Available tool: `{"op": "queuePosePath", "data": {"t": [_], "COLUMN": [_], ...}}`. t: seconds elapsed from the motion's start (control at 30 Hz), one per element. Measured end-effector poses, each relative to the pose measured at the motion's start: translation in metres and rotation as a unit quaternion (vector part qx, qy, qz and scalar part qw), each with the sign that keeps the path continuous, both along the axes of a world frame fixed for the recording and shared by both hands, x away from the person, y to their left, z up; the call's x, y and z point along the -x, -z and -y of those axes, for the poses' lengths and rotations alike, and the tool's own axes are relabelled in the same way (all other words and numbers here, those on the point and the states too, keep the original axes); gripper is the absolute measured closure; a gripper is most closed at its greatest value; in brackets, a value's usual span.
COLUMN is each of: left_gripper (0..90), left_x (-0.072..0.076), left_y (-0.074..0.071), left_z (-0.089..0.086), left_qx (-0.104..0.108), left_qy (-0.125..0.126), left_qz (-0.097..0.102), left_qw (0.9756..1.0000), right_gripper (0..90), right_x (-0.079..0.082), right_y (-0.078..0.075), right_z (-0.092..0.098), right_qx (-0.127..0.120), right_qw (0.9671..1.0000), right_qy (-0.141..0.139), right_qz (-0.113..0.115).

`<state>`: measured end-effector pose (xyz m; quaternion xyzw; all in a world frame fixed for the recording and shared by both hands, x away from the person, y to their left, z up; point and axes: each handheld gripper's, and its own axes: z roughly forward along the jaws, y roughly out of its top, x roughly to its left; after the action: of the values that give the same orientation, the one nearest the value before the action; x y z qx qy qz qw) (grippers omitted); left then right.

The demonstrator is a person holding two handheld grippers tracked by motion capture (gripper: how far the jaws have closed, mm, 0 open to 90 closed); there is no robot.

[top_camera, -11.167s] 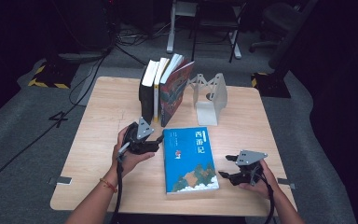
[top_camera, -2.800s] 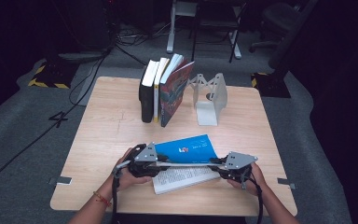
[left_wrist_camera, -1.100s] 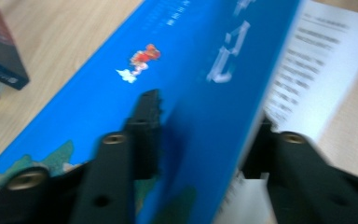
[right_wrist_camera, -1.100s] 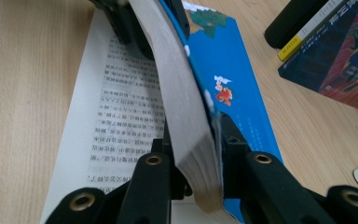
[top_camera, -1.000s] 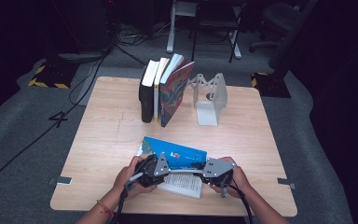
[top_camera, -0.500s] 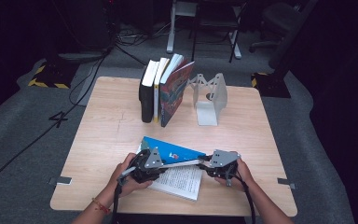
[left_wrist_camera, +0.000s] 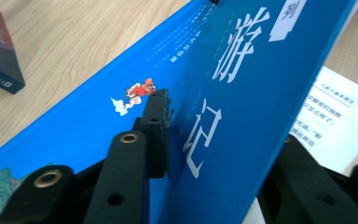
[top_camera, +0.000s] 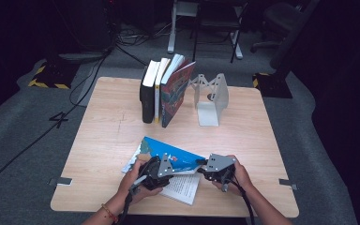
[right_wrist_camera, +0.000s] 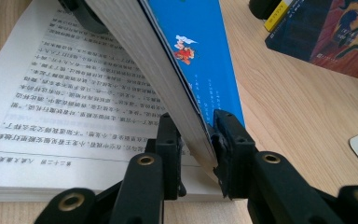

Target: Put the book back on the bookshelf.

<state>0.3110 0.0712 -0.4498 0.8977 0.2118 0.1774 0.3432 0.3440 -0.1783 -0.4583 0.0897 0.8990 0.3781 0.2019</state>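
Both tools are clamped on the blue book (top_camera: 168, 157): left tool (left_wrist_camera: 168, 140) on its cover, right tool (right_wrist_camera: 198, 140) on a raised sheaf of pages, its long edge spanning between them.

High view sits above the near edge, facing 12 o'clock and down, far off. Left gripper view looks along its jaws, right up close on the book (left_wrist_camera: 242, 93). Right gripper view is equally close. All three share the book (top_camera: 178, 157).
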Motion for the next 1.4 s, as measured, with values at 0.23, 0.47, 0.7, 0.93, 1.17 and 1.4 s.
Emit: {"op": "queuePosePath", "data": {"t": [0.23,0.47,0.7,0.93,1.17,1.4], "left_gripper": [76.5,79.2,81.5,81.6,82.1,82.2], "left_x": [0.000,-0.004,-0.007,-0.006,-0.006,-0.006], "left_y": [0.001,-0.001,-0.009,-0.013,-0.020,-0.022], "left_z": [-0.002,-0.008,-0.014,-0.019,-0.029,-0.033], "left_qx": [0.004,0.033,0.050,0.062,0.083,0.091], "left_qy": [0.005,0.004,-0.007,-0.006,-0.004,-0.003], "left_qz": [0.010,-0.008,-0.018,-0.016,-0.004,-0.001], "left_qw": [0.9999,0.9994,0.9986,0.9980,0.9965,0.9959], "right_gripper": [67.9,46.7,45.1,45.9,45.1,42.4], "right_x": [-0.002,-0.009,-0.019,-0.027,-0.036,-0.040], "right_y": [0.000,-0.003,-0.003,0.013,0.026,0.033], "right_z": [0.001,0.015,0.039,0.042,0.038,0.034], "right_qx": [-0.013,-0.051,-0.072,-0.035,-0.020,-0.014], "right_qw": [0.9999,0.9981,0.9944,0.9944,0.9932,0.9919], "right_qy": [0.006,0.029,0.063,0.080,0.080,0.080], "right_qz": [-0.005,-0.022,-0.044,-0.061,-0.082,-0.098]}}
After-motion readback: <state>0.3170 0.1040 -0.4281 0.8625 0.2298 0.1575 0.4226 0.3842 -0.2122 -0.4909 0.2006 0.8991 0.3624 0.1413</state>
